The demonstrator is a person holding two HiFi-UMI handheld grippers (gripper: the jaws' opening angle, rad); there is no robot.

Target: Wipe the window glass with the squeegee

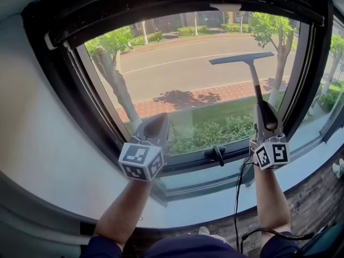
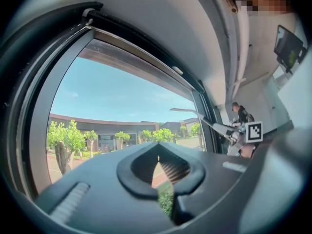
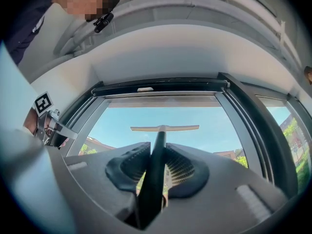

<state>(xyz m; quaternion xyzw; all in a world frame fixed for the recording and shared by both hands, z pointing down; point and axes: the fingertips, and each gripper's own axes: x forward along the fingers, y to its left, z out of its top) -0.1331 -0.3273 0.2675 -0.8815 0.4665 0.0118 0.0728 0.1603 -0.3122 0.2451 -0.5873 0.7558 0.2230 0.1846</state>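
A dark-framed window fills the head view, and its glass (image 1: 183,74) looks out on a road and trees. My right gripper (image 1: 267,123) is shut on the thin dark handle of the squeegee (image 1: 242,58). The blade lies flat across the upper right part of the pane. In the right gripper view the handle runs up between the jaws of the right gripper (image 3: 158,150) to the squeegee's blade (image 3: 165,127). My left gripper (image 1: 156,125) hangs before the lower left of the glass, shut on nothing. In the left gripper view the left gripper (image 2: 157,147) is empty, with the squeegee (image 2: 187,112) off to the right.
A black window handle (image 1: 217,153) sticks out of the bottom frame between the grippers. A black cable (image 1: 237,198) hangs from the right gripper across the pale sill (image 1: 204,200). A white wall (image 1: 32,117) stands at left and another pane (image 1: 329,93) at right.
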